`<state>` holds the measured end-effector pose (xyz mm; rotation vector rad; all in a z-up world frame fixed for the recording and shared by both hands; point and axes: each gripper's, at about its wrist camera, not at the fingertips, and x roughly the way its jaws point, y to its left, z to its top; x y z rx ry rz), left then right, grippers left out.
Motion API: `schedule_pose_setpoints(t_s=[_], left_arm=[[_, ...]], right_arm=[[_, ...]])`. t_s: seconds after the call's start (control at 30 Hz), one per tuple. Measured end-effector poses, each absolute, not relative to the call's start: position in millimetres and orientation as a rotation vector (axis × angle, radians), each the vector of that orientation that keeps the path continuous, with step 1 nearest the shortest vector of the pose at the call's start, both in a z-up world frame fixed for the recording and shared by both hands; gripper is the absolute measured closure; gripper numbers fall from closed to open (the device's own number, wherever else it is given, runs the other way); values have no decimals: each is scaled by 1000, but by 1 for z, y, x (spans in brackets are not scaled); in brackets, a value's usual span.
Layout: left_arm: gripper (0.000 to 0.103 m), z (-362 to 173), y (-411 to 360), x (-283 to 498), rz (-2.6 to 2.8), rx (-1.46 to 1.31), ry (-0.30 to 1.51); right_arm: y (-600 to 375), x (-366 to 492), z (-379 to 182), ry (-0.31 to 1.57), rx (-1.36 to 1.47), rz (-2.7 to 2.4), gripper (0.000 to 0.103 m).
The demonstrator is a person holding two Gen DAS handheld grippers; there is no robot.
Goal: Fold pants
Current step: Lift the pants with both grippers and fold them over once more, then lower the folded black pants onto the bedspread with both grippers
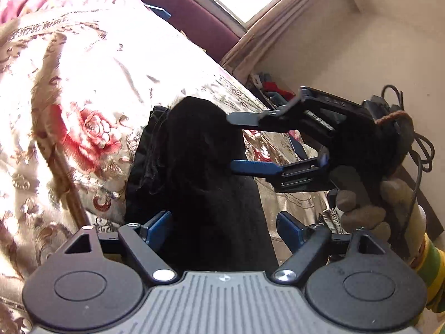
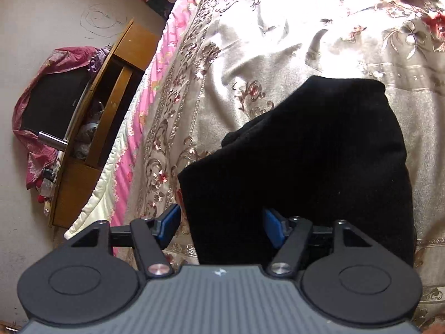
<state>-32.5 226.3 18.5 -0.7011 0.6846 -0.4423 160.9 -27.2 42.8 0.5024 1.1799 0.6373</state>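
The black pants (image 1: 200,172) lie folded on the floral bedspread (image 1: 69,89). In the left wrist view my left gripper (image 1: 225,232) is open, its blue pads on either side of the near end of the pants. My right gripper (image 1: 236,142) comes in from the right, held by a gloved hand, open with its fingertips at the pants' right edge. In the right wrist view the pants (image 2: 306,153) spread ahead as a dark folded block, and my right gripper (image 2: 222,226) is open, straddling their near edge.
The bedspread (image 2: 306,36) covers the bed, with a pink quilt edge (image 2: 144,128) at its left side. A wooden cabinet (image 2: 83,153) with a covered television (image 2: 52,103) stands by the wall. A curtain (image 1: 278,22) and window are beyond the bed; cables (image 1: 417,144) hang at right.
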Motion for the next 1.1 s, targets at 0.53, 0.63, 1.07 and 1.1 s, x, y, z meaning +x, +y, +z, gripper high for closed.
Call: schedule_pose_setpoints(t_s=[0.53, 0.63, 1.07, 1.1], left_arm=[[8, 3, 200, -15, -419, -676, 770], [7, 3, 198, -13, -429, -665, 777], [3, 2, 177, 0, -490, -531, 864], [3, 3, 174, 1, -479, -508, 874]], right_arm=[[37, 173, 80, 789, -461, 1091, 35], [61, 183, 72, 853, -587, 1245, 33], [96, 198, 50, 1020, -746, 1523, 23], [99, 198, 46, 1018, -758, 1511, 24]])
